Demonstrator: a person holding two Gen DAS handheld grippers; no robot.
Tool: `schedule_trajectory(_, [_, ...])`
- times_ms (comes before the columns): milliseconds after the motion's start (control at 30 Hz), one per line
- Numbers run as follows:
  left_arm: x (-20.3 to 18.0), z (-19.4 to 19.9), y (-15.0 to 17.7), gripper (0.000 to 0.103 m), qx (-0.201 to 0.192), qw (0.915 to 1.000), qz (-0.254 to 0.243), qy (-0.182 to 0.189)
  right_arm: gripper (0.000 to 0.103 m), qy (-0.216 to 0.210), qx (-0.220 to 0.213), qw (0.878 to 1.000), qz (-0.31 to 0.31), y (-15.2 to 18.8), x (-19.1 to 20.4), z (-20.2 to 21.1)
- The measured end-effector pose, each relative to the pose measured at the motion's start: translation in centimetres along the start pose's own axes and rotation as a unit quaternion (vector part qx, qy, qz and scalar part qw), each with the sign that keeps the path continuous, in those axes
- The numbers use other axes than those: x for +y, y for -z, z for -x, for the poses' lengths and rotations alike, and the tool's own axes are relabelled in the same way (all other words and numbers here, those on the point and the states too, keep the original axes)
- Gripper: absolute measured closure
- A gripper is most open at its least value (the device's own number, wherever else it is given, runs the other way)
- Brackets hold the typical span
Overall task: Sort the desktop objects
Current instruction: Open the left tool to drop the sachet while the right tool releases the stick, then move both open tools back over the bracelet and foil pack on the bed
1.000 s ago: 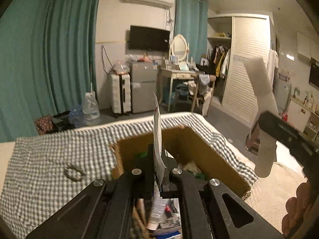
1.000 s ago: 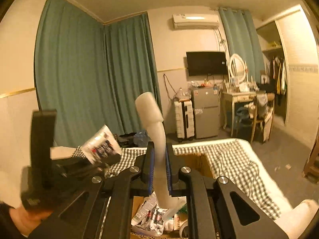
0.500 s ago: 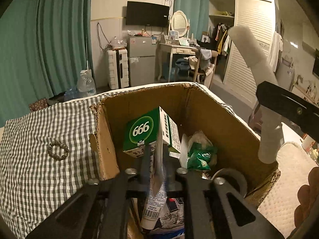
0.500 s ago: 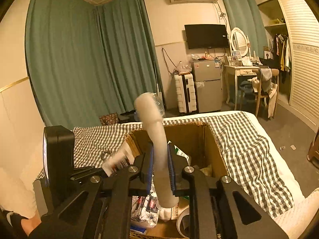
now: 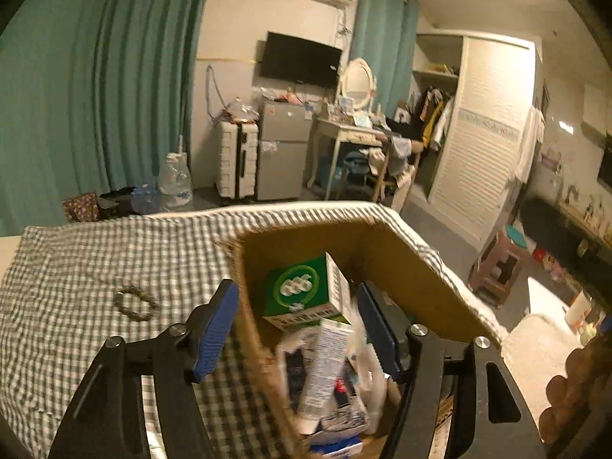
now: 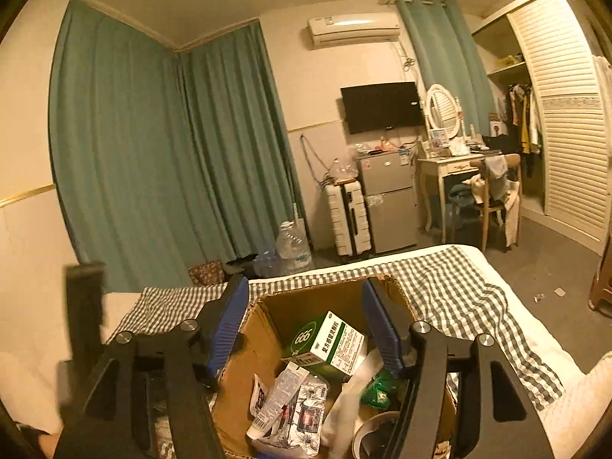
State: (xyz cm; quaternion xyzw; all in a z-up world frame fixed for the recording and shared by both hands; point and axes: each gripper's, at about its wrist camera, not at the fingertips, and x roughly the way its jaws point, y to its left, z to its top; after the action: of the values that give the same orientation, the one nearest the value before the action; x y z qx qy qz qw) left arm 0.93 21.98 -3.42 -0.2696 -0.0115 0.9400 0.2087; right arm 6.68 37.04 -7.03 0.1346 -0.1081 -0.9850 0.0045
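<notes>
Both the left gripper (image 5: 296,329) and right gripper (image 6: 302,325) hover above the cardboard box (image 5: 417,267) on the checked bed, jaws opening and empty. A tube (image 5: 325,371) lies inside. The bracelet (image 5: 135,302) remains outside; reaching could snag the box rim.

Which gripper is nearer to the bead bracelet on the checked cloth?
Left. The bead bracelet lies just beyond the left gripper; the right gripper hangs over the cardboard box.

One cardboard box (image 5: 401,244); one green carton (image 5: 306,290); one tube (image 5: 325,367); one bead bracelet (image 5: 135,302); two curtains.
</notes>
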Motion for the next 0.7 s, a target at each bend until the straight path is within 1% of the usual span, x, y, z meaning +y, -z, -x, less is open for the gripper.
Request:
schedule_trajectory(33, [0.5,0.6,-0.3,0.029,-0.005,1.0,0.003,-0.003,0.037,0.006,-0.001,1.0,-0.001,0.0,0.2,0.2])
schedule_trajectory(67, [1.3,1.3,-0.6,0.021,-0.012,0.9999,0.007,-0.007,0.03,0.011,-0.003,1.0,-0.005,-0.1,0.3,0.5])
schedule_trajectory(100, [2.5,2.5,-0.9,0.012,-0.021,0.9996,0.014,-0.011,0.021,0.012,-0.005,1.0,-0.012,-0.3,0.4,0.9])
schedule_trajectory(133, [3.1,3.2,-1.0,0.009,-0.027,0.9993,0.02,-0.013,0.016,0.01,-0.008,1.0,-0.019,-0.4,0.5,1.3])
schedule_trajectory(167, [4.1,4.1,-1.2,0.003,-0.035,0.9989,0.026,-0.014,0.009,0.003,-0.016,1.0,-0.026,-0.7,0.7,1.9])
schedule_trajectory(200, [5.4,5.2,-1.5,0.0,-0.044,0.9982,0.035,-0.018,0.005,-0.003,-0.026,0.999,-0.03,-0.9,1.0,2.4])
schedule_trajectory(267, [7.3,6.4,-1.9,0.0,-0.052,0.9971,0.046,-0.03,0.0,-0.011,-0.04,0.998,-0.039,-1.5,1.8,3.4])
schedule_trajectory(367, [10.2,8.2,-2.5,0.0,-0.055,0.9954,0.062,-0.048,0.0,-0.019,-0.053,0.997,-0.055,-2.1,2.9,4.1])
schedule_trajectory(433, [12.1,9.4,-2.7,0.0,-0.057,0.9943,0.066,-0.061,0.0,-0.013,-0.057,0.996,-0.061,-2.3,3.9,4.2])
schedule_trajectory(567, [14.7,11.4,-2.5,0.0,-0.053,0.9938,0.046,-0.086,0.0,-0.005,-0.055,0.996,-0.063,-2.1,5.8,4.1])
schedule_trajectory(600, [15.1,11.6,-2.3,0.0,-0.046,0.9941,0.031,-0.093,0.0,-0.007,-0.054,0.997,-0.062,-2.1,6.4,4.1])
schedule_trajectory(633, [15.5,11.9,-1.9,0.0,-0.037,0.9944,0.004,-0.099,0.0,-0.011,-0.051,0.997,-0.059,-2.0,7.2,3.9])
schedule_trajectory(667, [15.7,12.0,-1.5,0.0,-0.031,0.9937,-0.026,-0.105,0.0,-0.012,-0.049,0.997,-0.055,-1.9,7.8,3.8])
schedule_trajectory(700, [15.9,12.3,-1.0,0.0,-0.026,0.9911,-0.057,-0.117,0.0,-0.014,-0.045,0.998,-0.05,-1.7,8.5,3.6])
